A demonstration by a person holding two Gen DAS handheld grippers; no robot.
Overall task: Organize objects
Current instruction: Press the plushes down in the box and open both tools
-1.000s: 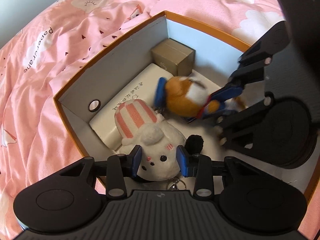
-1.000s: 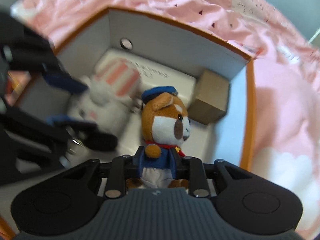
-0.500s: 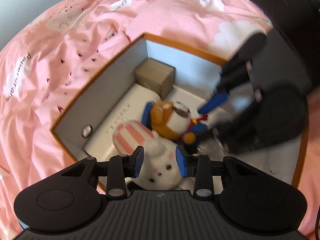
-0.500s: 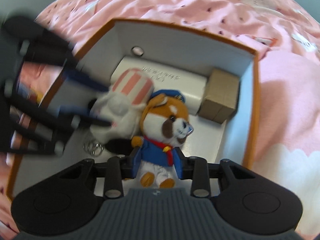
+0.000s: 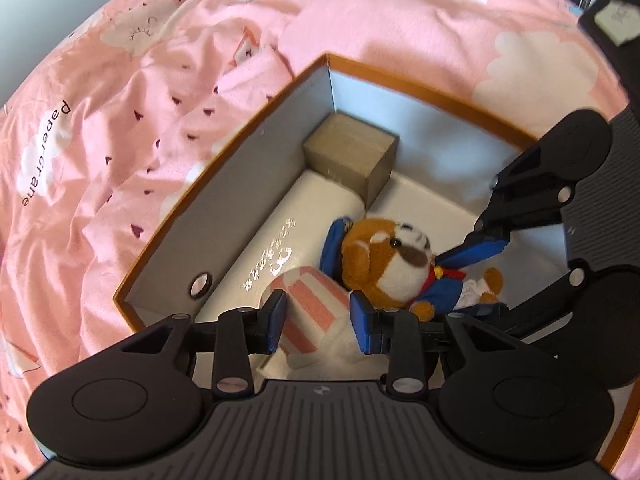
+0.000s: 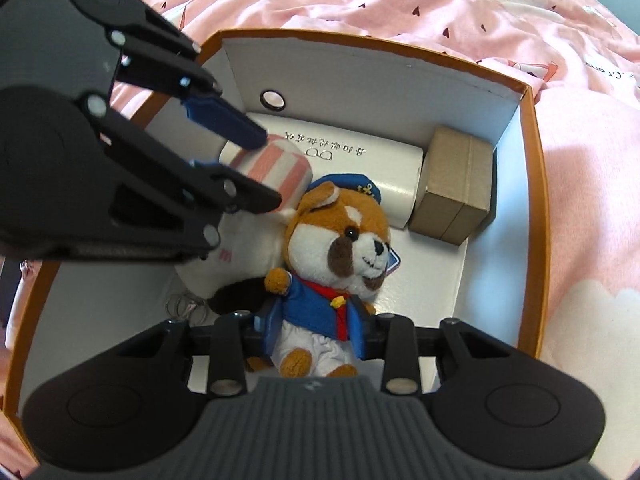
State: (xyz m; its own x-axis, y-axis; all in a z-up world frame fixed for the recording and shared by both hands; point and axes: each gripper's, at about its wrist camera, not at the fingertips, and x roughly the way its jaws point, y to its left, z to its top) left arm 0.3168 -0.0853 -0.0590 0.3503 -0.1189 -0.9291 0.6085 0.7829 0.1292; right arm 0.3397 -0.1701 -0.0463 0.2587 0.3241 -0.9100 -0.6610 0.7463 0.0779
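Note:
A white bunny plush with a pink-striped hat (image 5: 310, 312) (image 6: 276, 164) lies in an orange-rimmed box (image 5: 420, 88) (image 6: 532, 160). My left gripper (image 5: 318, 322) (image 6: 270, 170) straddles the striped hat. Its jaws are closing, with the pads right at the hat's sides and not squeezing it. The bunny's face is hidden under the gripper body. Beside the bunny lies a brown dog plush in a blue sailor jacket (image 5: 384, 256) (image 6: 336, 248). My right gripper (image 6: 316, 332) (image 5: 452, 284) is shut on the dog's waist.
A long white package with foil print (image 5: 280, 240) (image 6: 360, 164) lies along the box's wall. A small brown carton (image 5: 348, 152) (image 6: 456, 192) fills the corner. A metal keyring (image 6: 186, 304) lies on the box floor. Rumpled pink bedding (image 5: 160, 80) surrounds the box.
The left gripper has slid from the bunny's face to its striped hat. The dog has come down beside the bunny and now sits lower between the right fingers. Both views have backed away from the box.

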